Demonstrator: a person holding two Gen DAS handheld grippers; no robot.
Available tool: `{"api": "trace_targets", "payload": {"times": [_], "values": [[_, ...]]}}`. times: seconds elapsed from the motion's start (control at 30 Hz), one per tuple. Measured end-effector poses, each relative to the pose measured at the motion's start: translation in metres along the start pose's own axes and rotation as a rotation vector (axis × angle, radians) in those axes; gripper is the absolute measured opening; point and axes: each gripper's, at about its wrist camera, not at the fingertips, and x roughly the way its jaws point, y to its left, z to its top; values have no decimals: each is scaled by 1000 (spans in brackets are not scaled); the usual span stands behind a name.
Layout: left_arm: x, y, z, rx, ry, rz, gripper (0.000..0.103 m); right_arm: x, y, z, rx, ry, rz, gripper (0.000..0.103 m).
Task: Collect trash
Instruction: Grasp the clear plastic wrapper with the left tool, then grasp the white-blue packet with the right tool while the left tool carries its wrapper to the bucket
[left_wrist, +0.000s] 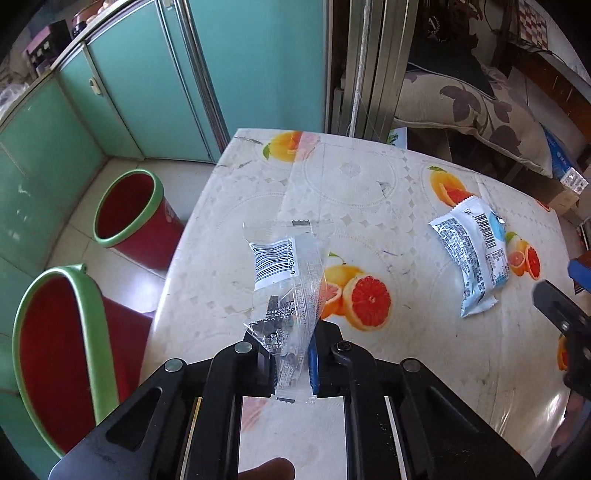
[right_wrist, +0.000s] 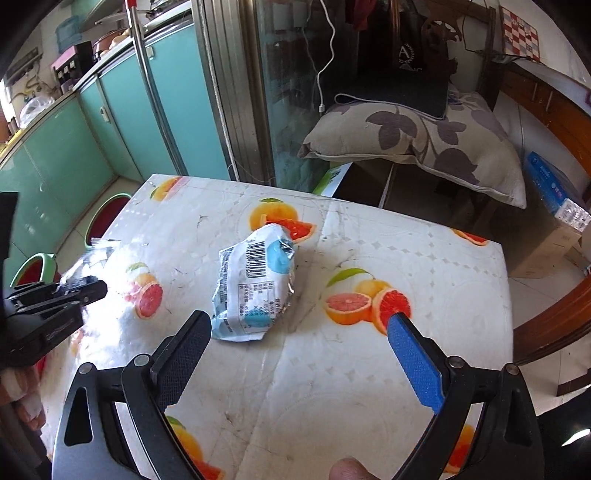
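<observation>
We clamp left gripper on clear wrapper, ready for red bins left of table. Right gripper spread wide, straddling near end of white packet mid-table.

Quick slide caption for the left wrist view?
Left gripper shut on a clear plastic wrapper above the fruit-print table, red bins alongside.

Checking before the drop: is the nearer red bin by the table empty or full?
Looks empty: the nearer red bin shows only bare red wall inside, though its bottom is out of view.
</observation>
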Motion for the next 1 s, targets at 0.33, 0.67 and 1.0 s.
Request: {"api": "trace_targets", "payload": {"times": [0.33, 0.67, 1.0], "values": [[-48, 43, -13, -47, -67, -2, 11, 56, 34, 23, -53, 58, -32, 102], [-78, 68, -24, -103, -107, -6, 12, 82, 40, 28, -65, 114, -90, 101], [-100, 104, -37, -165, -145, 16, 12, 59, 56, 27, -92, 82, -102, 30]]}}
